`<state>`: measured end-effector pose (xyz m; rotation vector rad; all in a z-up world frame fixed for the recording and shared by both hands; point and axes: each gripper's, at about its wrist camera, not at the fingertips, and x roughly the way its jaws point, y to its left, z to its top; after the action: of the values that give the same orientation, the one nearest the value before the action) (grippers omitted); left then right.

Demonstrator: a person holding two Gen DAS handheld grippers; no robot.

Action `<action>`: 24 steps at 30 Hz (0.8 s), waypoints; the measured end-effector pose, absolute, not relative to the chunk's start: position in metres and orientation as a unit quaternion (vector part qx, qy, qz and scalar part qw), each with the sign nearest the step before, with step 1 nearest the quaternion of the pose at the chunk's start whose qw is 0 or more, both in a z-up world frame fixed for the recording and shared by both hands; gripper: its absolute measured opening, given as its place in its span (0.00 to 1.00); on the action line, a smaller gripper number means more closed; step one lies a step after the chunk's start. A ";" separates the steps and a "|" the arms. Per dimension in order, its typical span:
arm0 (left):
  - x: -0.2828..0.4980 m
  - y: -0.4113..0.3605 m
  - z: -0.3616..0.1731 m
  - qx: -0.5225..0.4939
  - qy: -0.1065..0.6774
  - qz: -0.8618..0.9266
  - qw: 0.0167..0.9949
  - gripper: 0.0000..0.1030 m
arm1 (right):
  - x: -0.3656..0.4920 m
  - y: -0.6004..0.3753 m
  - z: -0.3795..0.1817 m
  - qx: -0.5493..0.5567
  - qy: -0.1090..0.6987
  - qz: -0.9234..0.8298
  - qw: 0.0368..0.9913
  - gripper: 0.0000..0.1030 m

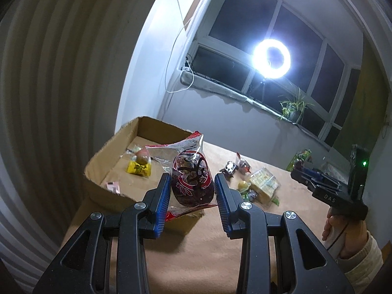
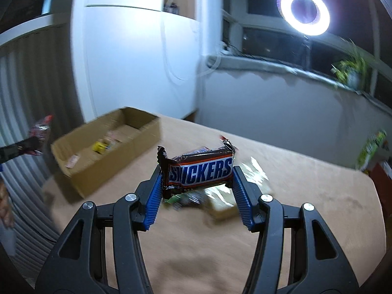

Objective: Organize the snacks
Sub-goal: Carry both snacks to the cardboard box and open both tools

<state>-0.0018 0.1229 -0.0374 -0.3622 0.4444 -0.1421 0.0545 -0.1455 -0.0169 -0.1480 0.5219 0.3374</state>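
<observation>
Nearest the left wrist camera: my left gripper point(image 1: 191, 191), clenched on a clear bag of dark red snacks point(image 1: 191, 180), held above the near wall of the cardboard box point(image 1: 98, 164) on the worktop point(image 1: 201, 240).

Nearest the right wrist camera: my right gripper point(image 2: 197, 186), grasping a Snickers bar point(image 2: 199, 172) by its two ends, lifted clear of the loose snack pile point(image 2: 220, 193) beneath it.

Middle ground, inside the box: a yellow packet point(image 1: 139, 169) with a rounded sweet on top, and a small pink packet point(image 1: 112, 185) near the front wall.

Middle ground, on the worktop to the right of the box: several unsorted wrapped snacks point(image 1: 257, 183).

Far: window sill with a potted plant point(image 1: 292, 107) and a ring light point(image 1: 271, 58).

Handling note: I judge the bag should travel further over the box floor before release, clear of the near wall, and be lowered, not dropped. The Snickers bar should follow only once the left gripper is out of the box, landing on a bare patch beside the yellow packet.
</observation>
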 end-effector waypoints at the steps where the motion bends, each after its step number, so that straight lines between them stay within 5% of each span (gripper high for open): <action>1: 0.000 0.124 -0.037 -0.179 0.219 -0.071 0.957 0.34 | 0.055 -0.133 -0.013 -0.077 0.252 0.176 0.948 0.54; 15: 0.046 0.157 -0.058 -0.209 0.245 -0.061 0.945 0.34 | 0.105 0.010 -0.016 -0.118 0.245 0.307 0.912 0.55; 16: 0.048 0.158 -0.060 -0.209 0.250 -0.058 0.944 0.36 | 0.110 0.021 -0.018 -0.120 0.243 0.318 0.909 0.55; 19: 0.048 0.161 -0.068 -0.213 0.267 -0.033 0.939 0.64 | 0.125 0.043 -0.027 -0.132 0.264 0.339 0.893 0.64; 24: 0.033 0.160 -0.070 -0.214 0.266 -0.015 0.940 0.64 | 0.117 0.036 -0.033 -0.129 0.251 0.325 0.903 0.68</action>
<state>0.0326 0.1601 -0.0697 -0.4368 0.5435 -0.0307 0.1170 0.0365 -0.0333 -0.2657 0.5192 0.6729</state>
